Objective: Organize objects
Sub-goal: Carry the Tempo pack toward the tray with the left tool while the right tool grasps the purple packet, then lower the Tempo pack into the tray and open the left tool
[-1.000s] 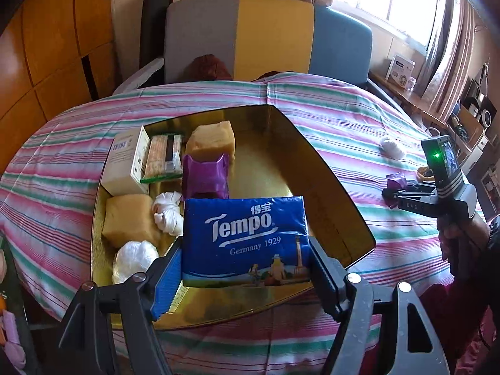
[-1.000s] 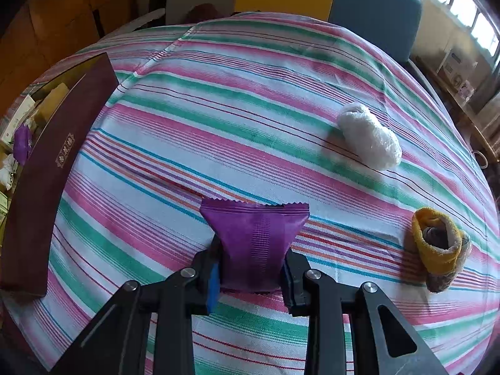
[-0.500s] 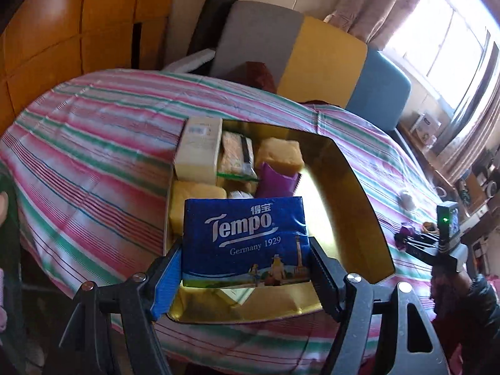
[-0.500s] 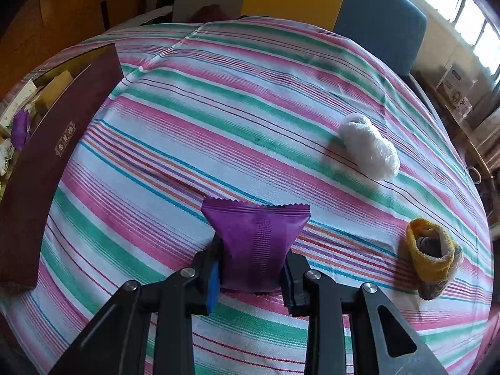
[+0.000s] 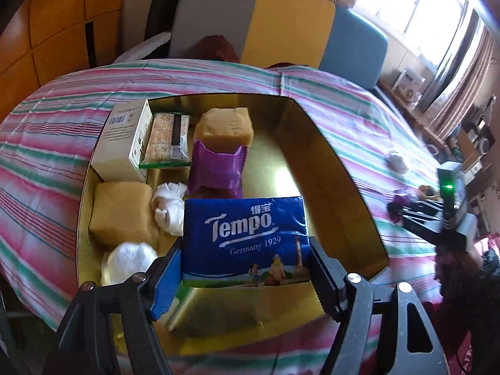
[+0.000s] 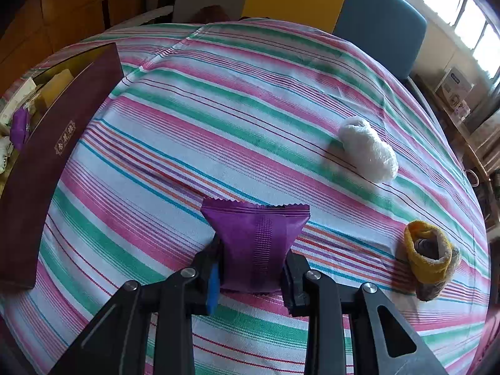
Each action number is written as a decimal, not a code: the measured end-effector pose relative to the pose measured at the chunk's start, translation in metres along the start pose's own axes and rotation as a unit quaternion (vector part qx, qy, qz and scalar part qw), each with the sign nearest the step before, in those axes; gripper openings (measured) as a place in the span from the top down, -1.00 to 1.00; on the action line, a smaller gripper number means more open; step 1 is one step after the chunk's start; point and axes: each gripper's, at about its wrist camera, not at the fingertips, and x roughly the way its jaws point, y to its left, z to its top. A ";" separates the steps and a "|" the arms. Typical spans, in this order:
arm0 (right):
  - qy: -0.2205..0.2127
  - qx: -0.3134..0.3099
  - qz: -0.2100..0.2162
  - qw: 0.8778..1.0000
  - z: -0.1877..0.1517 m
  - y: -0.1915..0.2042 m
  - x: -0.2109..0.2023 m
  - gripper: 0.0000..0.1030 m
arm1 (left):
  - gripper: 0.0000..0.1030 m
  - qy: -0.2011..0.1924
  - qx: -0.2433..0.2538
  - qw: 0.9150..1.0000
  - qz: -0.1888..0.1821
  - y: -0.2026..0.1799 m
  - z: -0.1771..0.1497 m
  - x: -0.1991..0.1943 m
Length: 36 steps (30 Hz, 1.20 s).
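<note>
while tilted down, both grippers (image 5: 245, 270) (image 6: 251, 273) loaded

Blue tissue pack (image 5: 245, 239); purple packet (image 6: 256, 243); striped tablecloth (image 6: 250, 100)

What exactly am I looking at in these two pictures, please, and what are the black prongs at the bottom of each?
No robot is here: a person holds a two-finger gripper in each hand, and a fisheye camera on each looks along its fingers. The black prongs are those fingers.

The left wrist view shows the left gripper clamped on a blue Tempo tissue pack above a gold-lined box that already holds sponges, packets and white bundles. The other gripper shows at that picture's right edge.

The right wrist view shows the right gripper shut on a purple packet over the striped tablecloth. A white bundle and a yellow sock lie loose on the cloth.
</note>
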 end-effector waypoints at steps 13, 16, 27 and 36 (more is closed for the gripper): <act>-0.001 -0.001 0.000 1.000 -0.001 0.000 -0.001 0.37 | -0.51 0.028 0.012 0.998 0.056 0.007 0.018 0.050; -0.001 -0.001 0.000 1.000 -0.001 0.000 -0.001 0.37 | -0.51 0.024 0.024 0.997 0.064 0.006 0.013 0.049; 0.000 -0.001 -0.003 1.000 0.000 0.000 -0.001 0.38 | -0.51 -0.025 0.012 0.997 0.078 0.018 0.002 -0.001; 0.000 -0.003 -0.006 1.000 0.000 0.001 -0.001 0.39 | -0.51 -0.049 -0.014 0.995 0.087 0.039 -0.013 -0.039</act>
